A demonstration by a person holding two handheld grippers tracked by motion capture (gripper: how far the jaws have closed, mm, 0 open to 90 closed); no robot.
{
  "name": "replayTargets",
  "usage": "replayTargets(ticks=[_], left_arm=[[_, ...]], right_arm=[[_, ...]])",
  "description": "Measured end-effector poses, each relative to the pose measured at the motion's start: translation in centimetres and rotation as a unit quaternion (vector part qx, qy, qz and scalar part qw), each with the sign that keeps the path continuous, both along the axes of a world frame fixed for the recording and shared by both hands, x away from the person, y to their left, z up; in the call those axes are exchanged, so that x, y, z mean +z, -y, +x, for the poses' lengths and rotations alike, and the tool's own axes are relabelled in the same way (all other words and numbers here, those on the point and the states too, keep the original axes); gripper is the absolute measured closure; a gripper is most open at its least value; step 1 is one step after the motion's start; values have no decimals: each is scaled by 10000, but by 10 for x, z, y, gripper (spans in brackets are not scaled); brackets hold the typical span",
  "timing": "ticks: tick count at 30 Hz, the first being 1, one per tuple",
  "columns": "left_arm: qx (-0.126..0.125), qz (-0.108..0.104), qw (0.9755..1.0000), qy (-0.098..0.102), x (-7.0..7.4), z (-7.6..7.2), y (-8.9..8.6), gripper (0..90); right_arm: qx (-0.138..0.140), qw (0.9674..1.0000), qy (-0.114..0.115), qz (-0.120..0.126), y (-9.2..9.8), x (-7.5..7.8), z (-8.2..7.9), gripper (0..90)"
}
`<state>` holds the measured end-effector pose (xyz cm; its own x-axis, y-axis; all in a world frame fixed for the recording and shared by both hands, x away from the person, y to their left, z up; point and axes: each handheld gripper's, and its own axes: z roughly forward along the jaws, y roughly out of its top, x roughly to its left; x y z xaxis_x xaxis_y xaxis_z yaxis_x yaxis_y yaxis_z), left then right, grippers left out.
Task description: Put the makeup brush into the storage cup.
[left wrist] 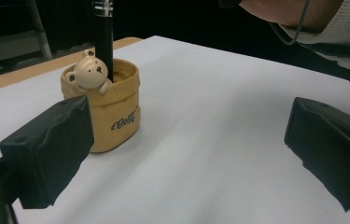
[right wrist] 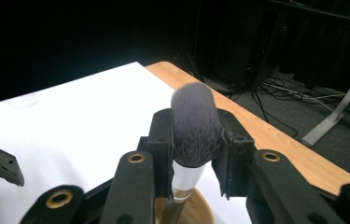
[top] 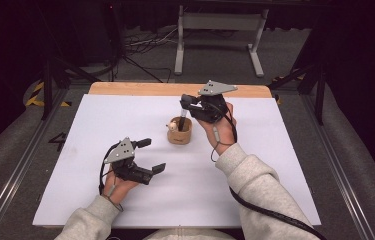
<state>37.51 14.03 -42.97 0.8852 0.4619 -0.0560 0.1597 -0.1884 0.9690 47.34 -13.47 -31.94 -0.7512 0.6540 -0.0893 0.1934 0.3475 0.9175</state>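
Observation:
A tan pot (top: 179, 131) with a small bear figure (left wrist: 88, 71) on its rim stands mid-table. A makeup brush (right wrist: 195, 125) with grey bristles, a silver collar and a black handle (left wrist: 103, 35) stands upright with its handle end inside the pot (left wrist: 115, 109). My right gripper (top: 185, 103) hovers over the pot, shut on the brush's bristle head (right wrist: 196, 122). My left gripper (top: 151, 155) rests low at the front left of the pot, open, with nothing between its jaws; the pot lies ahead of its left jaw (left wrist: 51, 149).
A white board (top: 125, 130) covers the wooden table (top: 140, 89). Beyond the far edge lie a metal stand (top: 215, 35) and cables on a grey floor. Dark frames flank both sides.

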Motion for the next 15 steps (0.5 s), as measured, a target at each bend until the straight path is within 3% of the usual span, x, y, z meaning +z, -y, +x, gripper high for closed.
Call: replayTargets(ticks=[7, 10, 12, 15], left_arm=[[15, 8, 10000, 29, 1, 0, -1, 20], [18, -13, 10000, 20, 0, 0, -1, 20], [25, -16, 10000, 20, 1, 0, -1, 20], [22, -19, 10000, -9, 1, 0, -2, 20]], right_arm=[[7, 10000, -58, -49, -3, -6, 1, 679], [4, 10000, -28, 49, -3, -8, 2, 508], [6, 9999, -57, 119, -1, -7, 2, 491], [-31, 9998, -1, 186, 3, -4, 1, 391]])
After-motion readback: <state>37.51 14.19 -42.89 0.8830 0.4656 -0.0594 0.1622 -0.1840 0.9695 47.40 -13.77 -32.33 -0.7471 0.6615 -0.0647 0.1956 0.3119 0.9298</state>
